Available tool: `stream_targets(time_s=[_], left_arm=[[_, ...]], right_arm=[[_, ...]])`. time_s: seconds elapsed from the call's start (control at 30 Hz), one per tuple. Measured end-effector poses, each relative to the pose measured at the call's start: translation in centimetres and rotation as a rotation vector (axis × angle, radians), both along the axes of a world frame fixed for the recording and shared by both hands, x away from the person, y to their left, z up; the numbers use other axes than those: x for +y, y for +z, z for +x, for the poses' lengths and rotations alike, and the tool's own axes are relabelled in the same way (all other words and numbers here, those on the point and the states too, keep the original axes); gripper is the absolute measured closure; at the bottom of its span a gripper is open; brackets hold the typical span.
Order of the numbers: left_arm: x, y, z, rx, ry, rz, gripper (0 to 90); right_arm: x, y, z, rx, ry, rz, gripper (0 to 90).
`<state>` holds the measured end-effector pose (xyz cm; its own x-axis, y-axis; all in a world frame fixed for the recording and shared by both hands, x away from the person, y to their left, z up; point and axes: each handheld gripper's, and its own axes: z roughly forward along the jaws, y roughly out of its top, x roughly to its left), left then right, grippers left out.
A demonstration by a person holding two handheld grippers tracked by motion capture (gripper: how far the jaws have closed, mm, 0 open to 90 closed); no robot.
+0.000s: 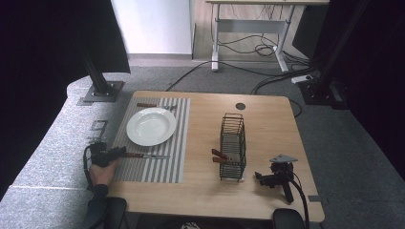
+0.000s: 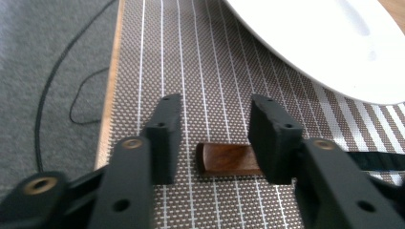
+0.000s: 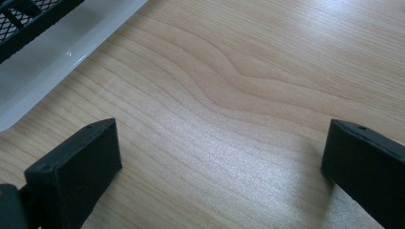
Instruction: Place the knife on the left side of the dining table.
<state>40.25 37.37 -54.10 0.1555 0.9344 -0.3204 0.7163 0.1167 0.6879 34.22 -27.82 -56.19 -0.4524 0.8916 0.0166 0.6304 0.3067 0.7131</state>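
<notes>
Striped placemat (image 1: 179, 143) under knife (image 1: 143, 155), left gripper (image 2: 212, 129) parted astride handle

White plate (image 1: 151, 126), grey-striped placemat (image 1: 165, 164)

The high view looks forward and down over the whole desk (image 1: 267, 191). The left gripper view sits close above the striped placemat (image 2: 215, 71) near the desk's left edge, a part the high view shares. The right gripper view hovers close over bare wood.
</notes>
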Motion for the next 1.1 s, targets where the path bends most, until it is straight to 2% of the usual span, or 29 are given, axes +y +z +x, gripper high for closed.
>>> stream_targets(time_s=[0.13,0.27,0.3,0.33,0.43,0.53,0.57,0.63,0.73,0.77,1.1], left_arm=[[-0.2,0.7,-0.4,-0.065,-0.034,0.057,37.6],[-1.0,1.5,-1.0,-0.108,-0.107,0.142,22.8],[-1.4,1.7,-1.4,-0.110,-0.130,0.174,19.3],[-1.7,1.8,-1.6,-0.110,-0.139,0.186,15.1],[-2.4,1.7,-2.3,-0.103,-0.177,0.209,10.3],[-3.3,1.2,-3.0,-0.086,-0.211,0.263,0.0],[-3.6,1.0,-3.1,-0.077,-0.224,0.285,0.0],[-4.0,0.4,-3.2,-0.055,-0.246,0.301,0.0],[-4.2,-0.6,-3.1,-0.015,-0.255,0.316,0.0],[-4.4,-0.7,-3.1,-0.007,-0.255,0.339,0.0],[-4.4,-0.8,-3.1,-0.001,-0.250,0.334,0.0]], right_arm=[[0.0,0.0,0.0,0.000,0.000,0.000,0.0],[0.0,0.0,0.0,0.000,0.000,0.000,0.0],[0.0,0.0,0.0,0.000,0.000,0.000,0.0],[0.0,0.0,0.0,0.000,0.000,0.000,0.0],[0.0,0.0,0.0,0.000,0.000,0.000,0.0],[0.0,0.0,0.0,0.000,0.000,0.000,0.0],[0.0,0.0,0.0,0.000,0.000,0.000,0.0],[0.0,0.0,0.0,0.000,0.000,0.000,0.0],[0.0,0.0,0.0,0.000,0.000,0.000,0.0],[0.0,0.0,0.0,0.000,0.000,0.000,0.0],[0.0,0.0,0.0,-0.001,0.000,0.000,0.0]])
